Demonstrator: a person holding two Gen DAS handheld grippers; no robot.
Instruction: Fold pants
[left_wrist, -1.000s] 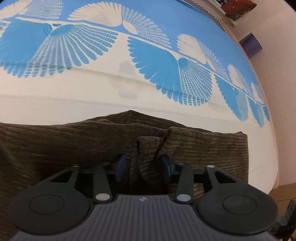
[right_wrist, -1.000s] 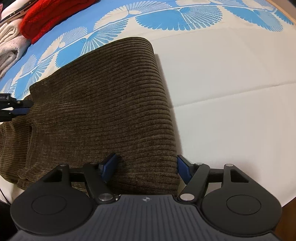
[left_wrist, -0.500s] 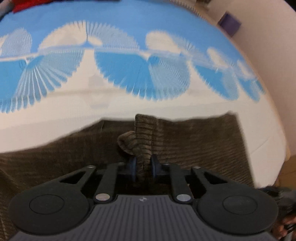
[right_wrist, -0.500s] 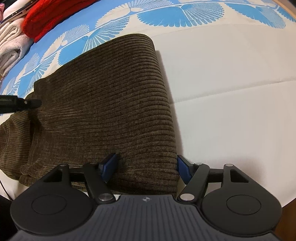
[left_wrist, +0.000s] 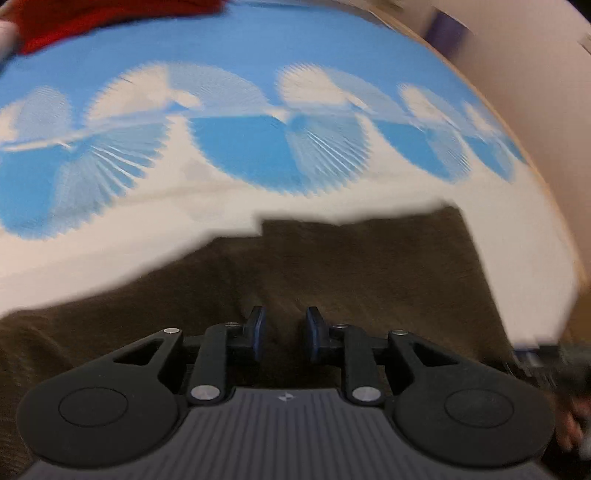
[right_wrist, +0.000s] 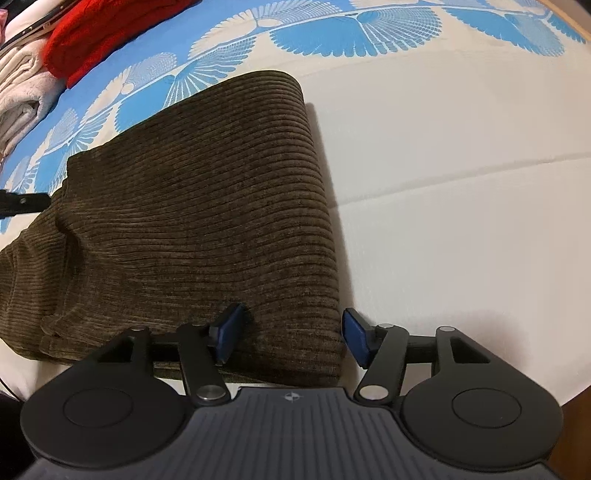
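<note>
The brown corduroy pants (right_wrist: 192, 206) lie folded on the bed, with a rounded fold edge on the right. My right gripper (right_wrist: 291, 339) is open, its blue pads straddling the near right corner of the pants. In the blurred left wrist view the pants (left_wrist: 351, 266) lie flat below my left gripper (left_wrist: 283, 334), which is open with a narrow gap and nothing between its pads. The left gripper's tip shows in the right wrist view (right_wrist: 22, 201) at the pants' left edge.
The bed sheet (right_wrist: 461, 155) is cream with blue fan patterns. A red cloth (right_wrist: 107, 40) and folded pale towels (right_wrist: 22, 96) lie at the far left. The bed's edge and a pink wall (left_wrist: 546, 110) are at the right in the left wrist view.
My left gripper pinched a raised fold of the pants half a second ago; it has now let go, opened, and the cloth lies flat. The right gripper has stayed open in place.
</note>
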